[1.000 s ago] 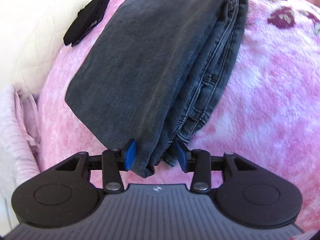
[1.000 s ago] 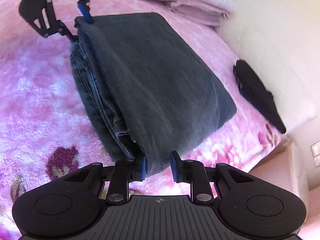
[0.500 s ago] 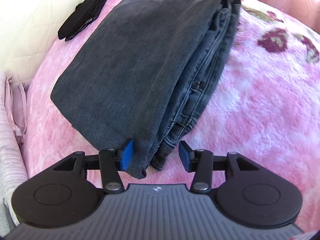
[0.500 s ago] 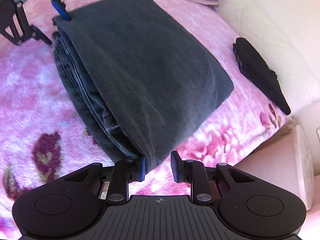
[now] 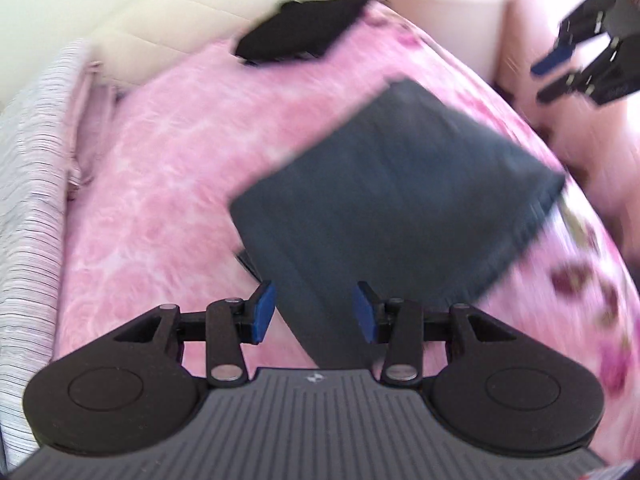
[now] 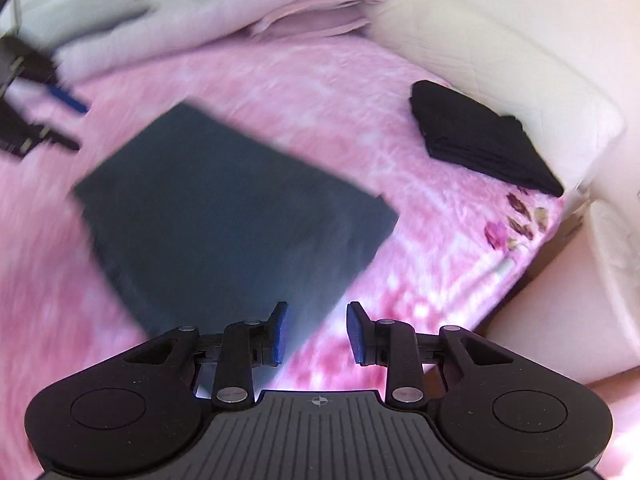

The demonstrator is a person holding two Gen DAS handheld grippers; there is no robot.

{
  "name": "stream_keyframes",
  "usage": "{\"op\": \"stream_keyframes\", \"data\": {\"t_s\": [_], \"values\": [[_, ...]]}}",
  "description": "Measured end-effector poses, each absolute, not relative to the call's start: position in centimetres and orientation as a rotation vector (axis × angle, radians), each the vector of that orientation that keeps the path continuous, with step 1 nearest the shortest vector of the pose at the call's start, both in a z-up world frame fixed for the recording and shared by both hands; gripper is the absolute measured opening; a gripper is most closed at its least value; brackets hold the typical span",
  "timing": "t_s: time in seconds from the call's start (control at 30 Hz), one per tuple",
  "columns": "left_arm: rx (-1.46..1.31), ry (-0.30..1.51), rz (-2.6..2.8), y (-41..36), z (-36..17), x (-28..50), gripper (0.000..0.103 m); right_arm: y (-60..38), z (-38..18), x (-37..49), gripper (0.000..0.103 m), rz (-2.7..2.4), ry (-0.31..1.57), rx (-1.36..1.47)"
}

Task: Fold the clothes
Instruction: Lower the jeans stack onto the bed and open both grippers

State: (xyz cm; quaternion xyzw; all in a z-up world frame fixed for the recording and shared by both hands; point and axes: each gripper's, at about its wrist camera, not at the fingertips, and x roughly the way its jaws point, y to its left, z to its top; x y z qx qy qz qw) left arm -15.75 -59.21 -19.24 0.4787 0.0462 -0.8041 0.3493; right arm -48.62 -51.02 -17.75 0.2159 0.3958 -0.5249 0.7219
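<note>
The folded dark grey jeans [image 5: 392, 208] lie flat on the pink fleece blanket [image 5: 168, 184]; they also show in the right wrist view [image 6: 232, 216]. My left gripper [image 5: 315, 318] is open and empty, raised above the near corner of the jeans. My right gripper [image 6: 316, 332] is open and empty, raised above the opposite corner. Each gripper shows in the other's view, the right one at the top right [image 5: 568, 60], the left one at the far left [image 6: 48, 116]. Both views are motion-blurred.
A folded black garment [image 6: 480, 140] lies at the blanket's edge by the cream headboard [image 6: 500, 52]; it also shows in the left wrist view [image 5: 300, 32]. Folded pale pink striped bedding [image 5: 28, 208] sits beside the blanket.
Both grippers have opened, let go of the jeans and pulled up and back. The jeans now lie flat on the blanket.
</note>
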Motion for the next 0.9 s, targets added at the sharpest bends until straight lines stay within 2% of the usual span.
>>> {"op": "stream_keyframes", "data": {"t_s": [0.1,0.27,0.4,0.67,0.9], "values": [[1.21,0.204,-2.047,-63.2,-20.3,-18.1,0.039,-57.5,-18.9,-50.1,0.03,-1.155,0.792,0.58],[1.272,0.447,-1.918,-70.3,-25.1,-19.5,0.029,-65.7,-21.4,-51.5,0.03,-1.099,0.727,0.71],[1.295,0.568,-1.825,-72.8,-28.6,-19.1,0.034,-69.9,-25.7,-50.4,0.029,-0.969,0.796,0.731],[1.262,0.666,-1.8,-73.7,-29.0,-18.0,0.044,-69.7,-24.9,-54.6,0.03,-0.983,0.832,0.737],[1.255,0.561,-1.825,-70.8,-27.0,-16.4,0.037,-63.5,-20.1,-49.6,0.03,-0.882,0.758,0.634]]}}
